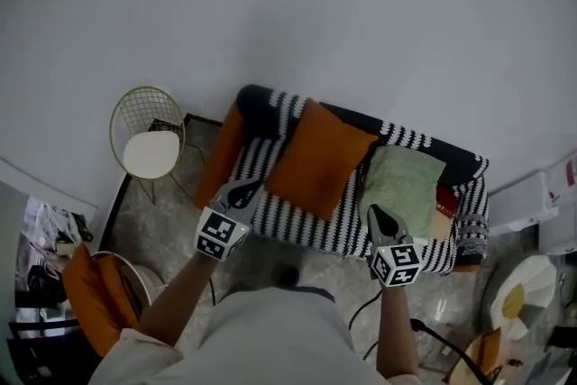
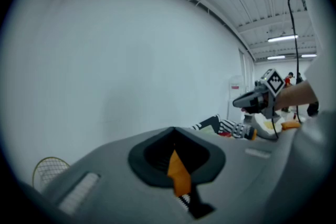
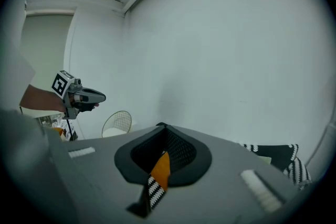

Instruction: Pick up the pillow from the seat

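Hovering just short of the black-and-white striped seat, the left gripper and right gripper both have their jaws pressed together on nothing. One is out to each side, probably so they can flank the orange pillow before spreading. That pillow leans tilted against the backrest near the seat's middle. It is square, plump and plain burnt orange, and sits beside a pale green cushion.

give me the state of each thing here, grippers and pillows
left gripper: shut, nothing held
right gripper: shut, nothing held
orange pillow: lying on the seat, not gripped
green pillow: lying on the seat, not gripped
wire chair: upright beside the striped sofa
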The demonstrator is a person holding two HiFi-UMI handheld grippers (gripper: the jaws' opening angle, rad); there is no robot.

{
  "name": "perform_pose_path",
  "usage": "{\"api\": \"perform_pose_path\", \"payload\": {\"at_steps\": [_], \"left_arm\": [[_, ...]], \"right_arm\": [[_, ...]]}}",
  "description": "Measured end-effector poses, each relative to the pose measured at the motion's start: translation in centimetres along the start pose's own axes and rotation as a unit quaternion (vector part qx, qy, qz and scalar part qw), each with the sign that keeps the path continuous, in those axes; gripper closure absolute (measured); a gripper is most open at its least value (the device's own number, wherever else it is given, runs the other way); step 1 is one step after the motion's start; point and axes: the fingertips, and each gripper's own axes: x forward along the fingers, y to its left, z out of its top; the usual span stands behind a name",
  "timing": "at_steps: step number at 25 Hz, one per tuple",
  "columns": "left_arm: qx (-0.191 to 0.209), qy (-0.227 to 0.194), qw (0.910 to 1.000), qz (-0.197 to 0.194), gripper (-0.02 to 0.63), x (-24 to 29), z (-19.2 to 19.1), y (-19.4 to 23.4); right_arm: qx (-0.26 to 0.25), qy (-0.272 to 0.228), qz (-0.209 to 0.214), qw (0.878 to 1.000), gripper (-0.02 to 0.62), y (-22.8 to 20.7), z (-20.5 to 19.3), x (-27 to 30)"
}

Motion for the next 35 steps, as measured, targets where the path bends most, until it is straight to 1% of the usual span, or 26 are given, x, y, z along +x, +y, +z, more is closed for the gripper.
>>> {"api": "perform_pose_path", "payload": {"at_steps": [3,8,15,19,26,31,35], "left_arm": [[-0.004,0.004,1.0,0.002,0.607,1.3,0.2,-0.6],[0.001,0.01,0.9999,-0.006,0.607,3.0,0.6,-1.1],[0.002,0.013,0.9998,-0.016,0.607,5.1,1.1,0.2],[0.001,0.011,0.9994,-0.033,0.607,6.3,1.2,1.9],[-0.004,0.014,0.9976,-0.068,0.607,10.0,0.6,5.8],[-0.006,0.011,0.9948,-0.101,0.607,12.5,0.0,8.4],[-0.011,0.017,0.9931,-0.115,0.607,14.4,-0.6,10.6]], "right_arm": [[-0.003,0.001,0.006,1.0,0.591,-1.2,-0.1,0.5],[0.003,0.004,0.006,1.0,0.591,-2.7,0.0,1.0],[0.01,0.009,0.001,1.0,0.591,-3.6,0.2,2.7],[0.012,0.01,-0.011,1.0,0.591,-3.4,0.8,4.3],[0.019,0.019,-0.04,0.999,0.591,-3.5,1.9,7.8],[0.026,0.022,-0.06,0.998,0.591,-3.7,2.2,11.0],[0.028,0.029,-0.07,0.997,0.591,-3.9,2.3,13.5]]}}
